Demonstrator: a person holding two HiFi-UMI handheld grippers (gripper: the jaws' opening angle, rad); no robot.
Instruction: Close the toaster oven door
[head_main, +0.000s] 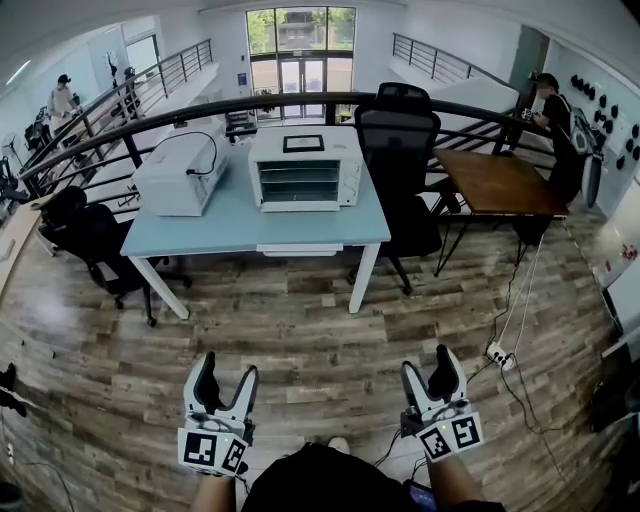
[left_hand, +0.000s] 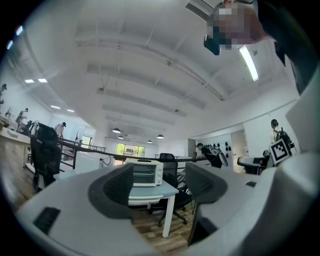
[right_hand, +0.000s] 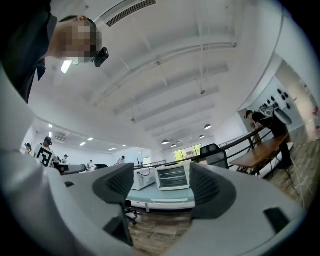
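Though distant, toaster oven (head_main: 305, 170) before fingers (head_main: 207, 385)

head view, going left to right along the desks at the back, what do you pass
black chair → white appliance → toaster oven → black office chair → wooden table
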